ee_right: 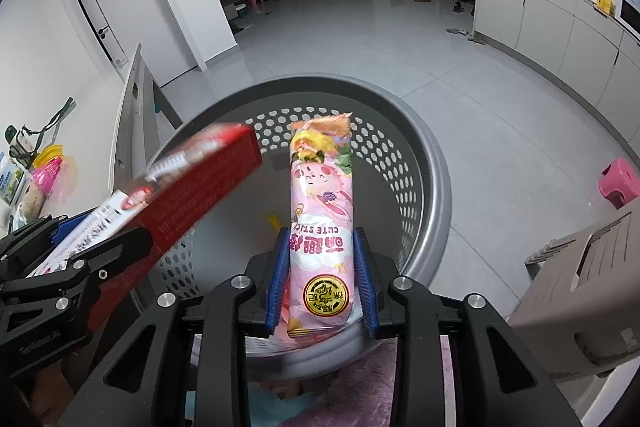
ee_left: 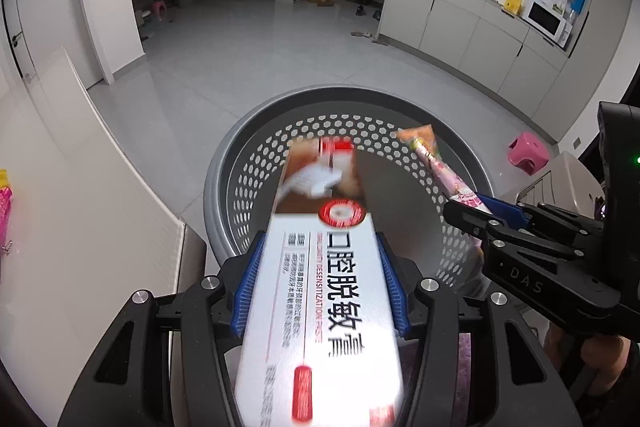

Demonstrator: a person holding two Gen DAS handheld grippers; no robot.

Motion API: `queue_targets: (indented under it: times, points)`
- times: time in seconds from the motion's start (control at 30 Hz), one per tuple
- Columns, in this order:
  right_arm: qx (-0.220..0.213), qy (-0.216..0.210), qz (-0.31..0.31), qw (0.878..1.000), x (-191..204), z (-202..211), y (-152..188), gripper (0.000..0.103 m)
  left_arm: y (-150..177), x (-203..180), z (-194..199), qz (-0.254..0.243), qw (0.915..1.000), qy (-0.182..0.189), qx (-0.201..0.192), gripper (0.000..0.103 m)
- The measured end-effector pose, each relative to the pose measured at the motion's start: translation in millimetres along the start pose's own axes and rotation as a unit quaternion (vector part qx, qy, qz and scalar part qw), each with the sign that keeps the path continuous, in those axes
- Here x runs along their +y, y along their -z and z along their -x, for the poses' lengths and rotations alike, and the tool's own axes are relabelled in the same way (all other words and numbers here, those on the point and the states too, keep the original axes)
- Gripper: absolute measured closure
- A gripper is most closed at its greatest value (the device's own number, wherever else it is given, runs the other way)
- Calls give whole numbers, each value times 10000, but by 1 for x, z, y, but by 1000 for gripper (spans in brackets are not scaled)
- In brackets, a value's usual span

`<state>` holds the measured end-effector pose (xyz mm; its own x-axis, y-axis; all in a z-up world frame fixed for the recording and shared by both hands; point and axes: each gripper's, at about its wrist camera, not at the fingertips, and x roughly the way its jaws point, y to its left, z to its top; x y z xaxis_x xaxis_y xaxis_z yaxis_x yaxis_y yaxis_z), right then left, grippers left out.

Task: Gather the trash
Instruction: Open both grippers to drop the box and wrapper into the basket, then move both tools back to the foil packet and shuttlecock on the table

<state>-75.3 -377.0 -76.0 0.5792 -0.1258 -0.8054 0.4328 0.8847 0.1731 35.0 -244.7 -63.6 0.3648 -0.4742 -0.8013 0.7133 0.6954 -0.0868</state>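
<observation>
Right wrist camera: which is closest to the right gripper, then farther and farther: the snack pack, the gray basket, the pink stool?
1. Snack pack: held in the right gripper.
2. Gray basket: just below and ahead.
3. Pink stool: on the floor, far right.

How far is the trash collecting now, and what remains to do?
Done: both pieces are picked up and held over the grey basket. In hand: the left gripper clamps a toothpaste box; the right gripper clamps a pink snack packet. Left: releasing both into the basket. A small yellow item seems to lie inside already.
</observation>
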Motion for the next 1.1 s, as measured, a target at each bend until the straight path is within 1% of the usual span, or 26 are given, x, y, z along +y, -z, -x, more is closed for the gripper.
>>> queue_targets:
  times: [0.03,0.07,0.1,0.4,0.57,0.8,1.1]
  points:
    - [-30,8,-7,10000,-1,1,0,62,0,0,1,-3,10000,-13,-21,44]
    - [-70,15,-14,10000,-2,2,0,55,0,-1,2,-3,10000,-49,-57,42]
    - [-119,22,-22,9999,-2,3,2,54,0,-1,4,-15,9999,-67,-100,42]
    - [-153,-3,-15,9999,-4,7,3,54,2,-4,10,24,9998,-122,-169,41]
    - [-175,-4,4,9998,-2,10,2,54,4,-1,17,63,9997,-134,-218,39]
    - [-212,-7,55,9998,2,12,3,52,9,7,25,152,9993,-185,-284,39]
    - [-265,-62,156,9995,11,16,5,48,14,17,41,324,9979,-346,-438,34]
